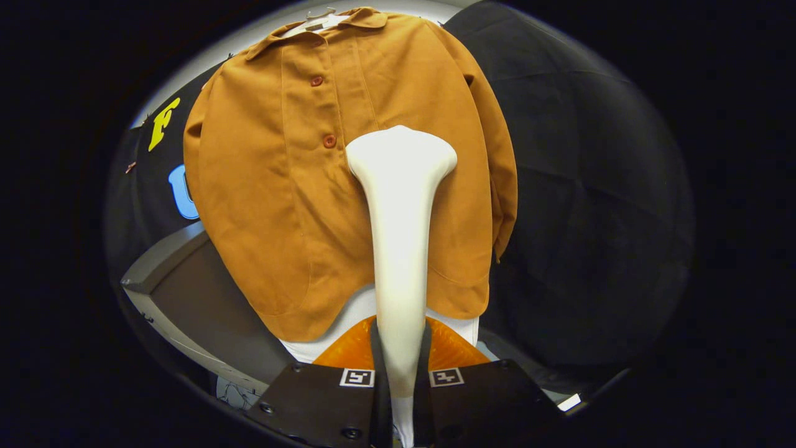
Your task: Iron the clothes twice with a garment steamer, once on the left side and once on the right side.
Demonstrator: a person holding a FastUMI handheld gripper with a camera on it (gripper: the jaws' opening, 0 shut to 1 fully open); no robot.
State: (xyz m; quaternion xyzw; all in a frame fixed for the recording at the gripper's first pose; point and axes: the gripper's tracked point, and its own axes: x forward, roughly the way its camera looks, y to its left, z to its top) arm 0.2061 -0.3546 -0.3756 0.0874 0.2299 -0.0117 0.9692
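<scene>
1. One garment fills the middle of the scene: a mustard-brown button-up shirt (348, 168) hanging on a pale hanger (320, 18) in front of the booth's black cloth wall (584, 186).
2. The shirt has a collar at the top and a row of small reddish buttons (329, 141) running down its front placket; two buttons are plainly visible.
3. A white garment steamer (398, 249) rises from between the two fingers of the gripper (402, 379) and points up at the shirt.
4. The steamer has a slim handle that widens into a broad, flat head. The head lies over the shirt's front, just to the right of the button placket and about level with the lower visible button. Whether the head actually touches the cloth cannot be told.
5. The jaws are clenched on the steamer's handle, one finger pressing on each side of it.
6. Below the shirt's curved hem, a strip of white fabric (354, 311) shows, and an orange rounded surface (348, 354) sits just ahead of the fingers.
7. To the left of the shirt's lower half stands a grey, flat panel (186, 286) with a lighter edge, set at a slant.
8. The shirt's right sleeve (500, 180) hangs down along the garment's right side against the black cloth.
</scene>
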